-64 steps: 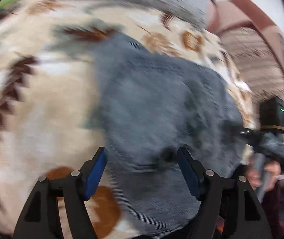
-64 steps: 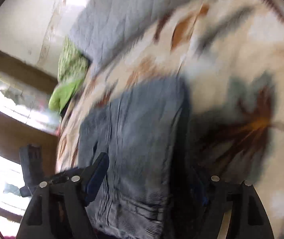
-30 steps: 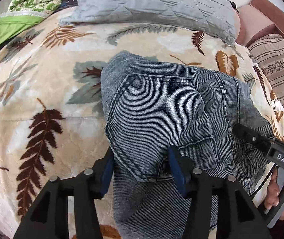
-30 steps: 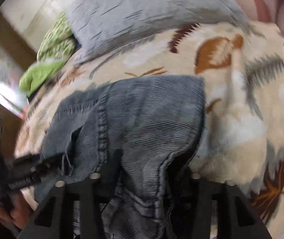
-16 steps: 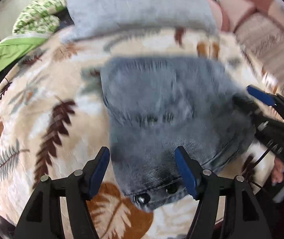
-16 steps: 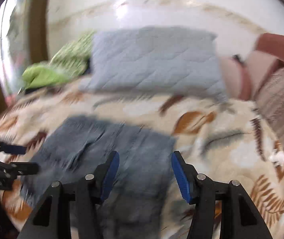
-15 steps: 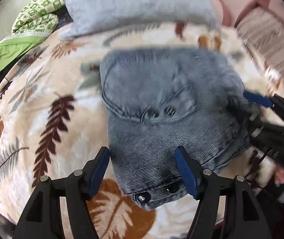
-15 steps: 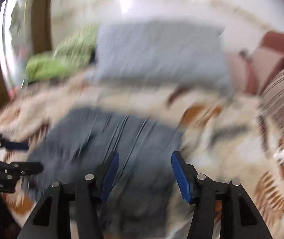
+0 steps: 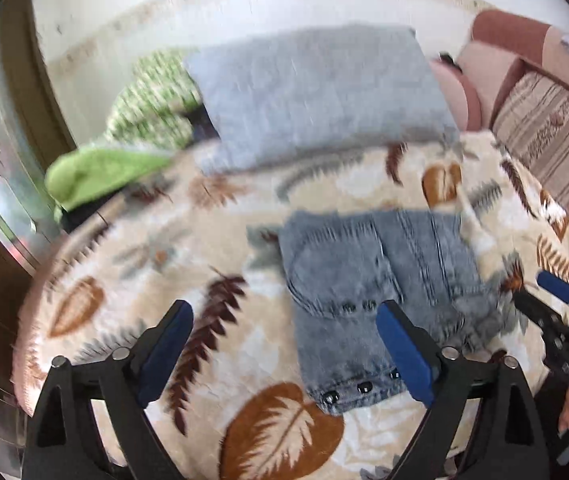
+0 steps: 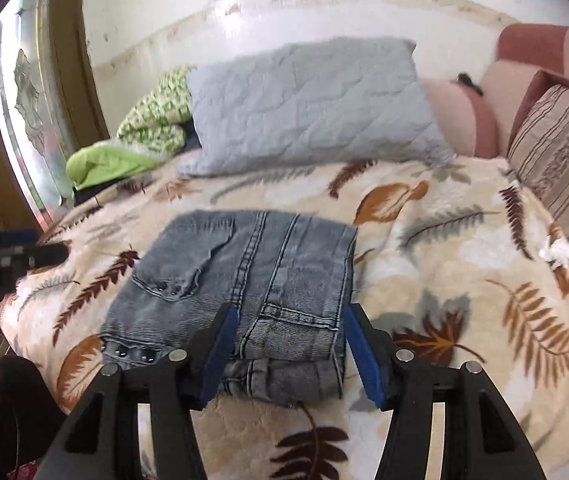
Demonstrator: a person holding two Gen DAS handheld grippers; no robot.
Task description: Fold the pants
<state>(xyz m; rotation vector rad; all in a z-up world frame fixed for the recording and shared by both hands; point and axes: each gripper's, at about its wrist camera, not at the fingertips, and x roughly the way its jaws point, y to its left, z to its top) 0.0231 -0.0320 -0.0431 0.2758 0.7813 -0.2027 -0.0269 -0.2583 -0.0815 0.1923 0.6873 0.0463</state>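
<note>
The grey-blue jeans [image 10: 252,280] lie folded into a compact rectangle on the leaf-patterned blanket [image 10: 464,264]. They also show in the left wrist view [image 9: 372,280]. My left gripper [image 9: 284,344] is open and empty, held above the blanket to the left of the jeans. My right gripper [image 10: 290,352] is open and empty, held back above the near edge of the jeans. The right gripper also shows at the right edge of the left wrist view [image 9: 556,312].
A grey quilted pillow [image 10: 308,104] and a green patterned cover [image 10: 152,120] lie at the head of the bed. Striped cushions [image 10: 564,140] stand at the right. A door with glass [image 10: 32,100] is at the left.
Both grippers have let go of the jeans and pulled back and up from them. The jeans now lie folded and still on the blanket.
</note>
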